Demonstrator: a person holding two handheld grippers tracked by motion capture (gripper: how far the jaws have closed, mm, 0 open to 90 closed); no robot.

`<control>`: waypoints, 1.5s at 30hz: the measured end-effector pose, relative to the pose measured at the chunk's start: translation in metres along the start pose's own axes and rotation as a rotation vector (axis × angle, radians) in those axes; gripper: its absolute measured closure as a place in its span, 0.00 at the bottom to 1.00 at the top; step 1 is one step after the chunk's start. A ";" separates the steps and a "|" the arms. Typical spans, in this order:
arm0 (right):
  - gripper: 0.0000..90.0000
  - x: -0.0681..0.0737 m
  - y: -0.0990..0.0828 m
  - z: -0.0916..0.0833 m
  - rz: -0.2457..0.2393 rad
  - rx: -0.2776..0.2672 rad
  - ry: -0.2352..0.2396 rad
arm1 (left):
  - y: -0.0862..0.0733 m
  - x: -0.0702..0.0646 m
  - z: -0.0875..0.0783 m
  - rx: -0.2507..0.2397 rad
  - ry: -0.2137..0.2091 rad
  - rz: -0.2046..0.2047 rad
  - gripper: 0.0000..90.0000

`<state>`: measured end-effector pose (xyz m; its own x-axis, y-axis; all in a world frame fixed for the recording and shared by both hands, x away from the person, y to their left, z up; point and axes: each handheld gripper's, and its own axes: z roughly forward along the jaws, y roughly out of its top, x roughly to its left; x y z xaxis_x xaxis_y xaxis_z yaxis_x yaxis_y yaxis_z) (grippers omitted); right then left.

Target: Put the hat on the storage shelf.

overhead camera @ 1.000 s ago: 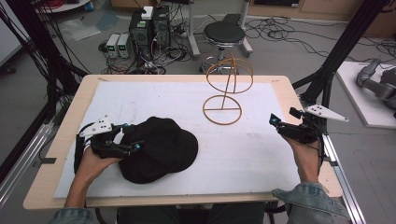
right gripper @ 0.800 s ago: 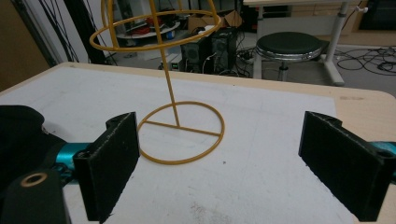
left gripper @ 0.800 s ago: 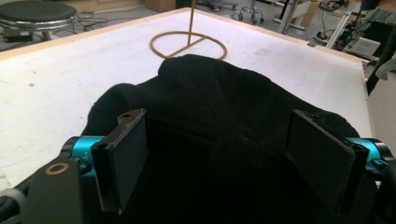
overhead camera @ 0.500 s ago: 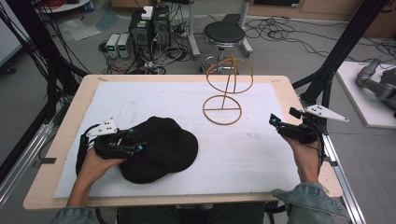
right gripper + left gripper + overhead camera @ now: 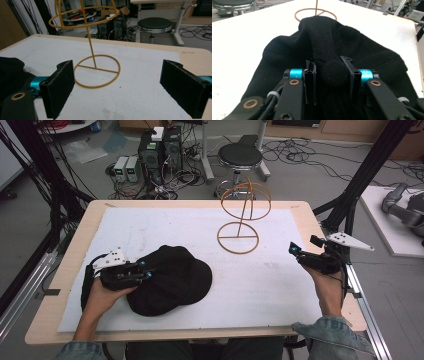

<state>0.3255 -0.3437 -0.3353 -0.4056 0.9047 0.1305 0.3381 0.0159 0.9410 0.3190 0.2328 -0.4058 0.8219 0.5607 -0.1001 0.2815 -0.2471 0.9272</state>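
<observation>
Between the jaws of our left gripper [image 5: 329, 75] a thick fold of the black cap [image 5: 172, 280] is sitting, and in the left gripper view we are seeing both jaws pressing against that bunched fabric from either side, so the tool is pinching the cap. Ahead of this gripper the rest of the cap is spreading out in a dark mound on the white mat [image 5: 165, 227], and beyond the mound the round base of the yellow wire stand [image 5: 315, 13] is showing. In the high view we are holding the left gripper [image 5: 145, 270] at the cap's near-left edge, its tips lying over the fabric, with our left hand [image 5: 102, 292] wrapped around its body.

Off to the far side from that tool, well apart from the cap, we are holding the right gripper [image 5: 302, 252] near the right edge of the wooden table [image 5: 70, 255], with our right hand [image 5: 327, 287] behind it. In the right gripper view its two padded jaws are standing wide apart with nothing between them, so the right gripper [image 5: 117, 87] is spread. Ahead of it and slightly toward its left jaw the yellow wire stand [image 5: 96, 67] is standing upright on the mat, a thin stem rising from the ring base to a hoop frame above. Beyond the table a black stool [image 5: 240, 156] is standing on the floor.
</observation>
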 end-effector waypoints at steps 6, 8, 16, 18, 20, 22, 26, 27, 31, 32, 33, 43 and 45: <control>0.14 -0.001 0.000 -0.002 0.001 -0.007 0.001 | 0.005 0.000 -0.005 -0.059 -0.027 -0.019 0.77; 0.14 -0.002 0.000 -0.002 0.002 -0.010 -0.002 | 0.008 0.000 -0.006 -0.082 -0.036 -0.029 0.77; 0.14 -0.004 0.000 -0.006 0.009 -0.011 -0.004 | 0.014 0.000 -0.008 -0.132 -0.050 -0.045 0.78; 0.14 -0.005 0.000 -0.006 0.011 -0.011 -0.004 | 0.017 -0.001 -0.009 -0.164 -0.061 -0.041 0.78; 0.14 -0.005 0.000 -0.007 0.015 -0.013 -0.006 | 0.018 0.000 -0.011 -0.189 -0.074 -0.039 0.78; 0.14 -0.005 0.000 -0.008 0.013 -0.013 -0.005 | 0.019 0.000 -0.012 -0.196 -0.077 -0.041 0.78; 0.14 -0.006 0.000 -0.010 0.015 -0.016 -0.006 | 0.022 0.001 -0.014 -0.219 -0.083 -0.044 0.78; 0.14 -0.006 0.000 -0.010 0.015 -0.016 -0.006 | 0.023 0.000 -0.015 -0.219 -0.082 -0.041 0.78; 0.14 -0.005 0.000 -0.011 0.019 -0.018 -0.008 | 0.031 -0.002 -0.016 -0.238 -0.091 -0.024 0.78; 0.14 -0.006 0.000 -0.011 0.017 -0.019 -0.006 | 0.033 -0.002 -0.015 -0.243 -0.092 -0.020 0.78; 0.14 -0.006 0.000 -0.012 0.019 -0.016 -0.005 | 0.035 -0.002 -0.015 -0.242 -0.096 -0.015 0.78; 0.14 -0.009 -0.001 -0.016 0.028 -0.024 -0.011 | 0.056 0.004 -0.013 -0.301 -0.127 -0.020 0.78; 0.14 -0.009 -0.001 -0.016 0.020 -0.021 -0.010 | 0.063 0.005 -0.013 -0.304 -0.133 -0.007 0.78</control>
<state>0.3152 -0.3583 -0.3327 -0.3904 0.9090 0.1459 0.3278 -0.0109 0.9447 0.3339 0.2302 -0.3430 0.8837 0.4484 -0.1344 0.1432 0.0145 0.9896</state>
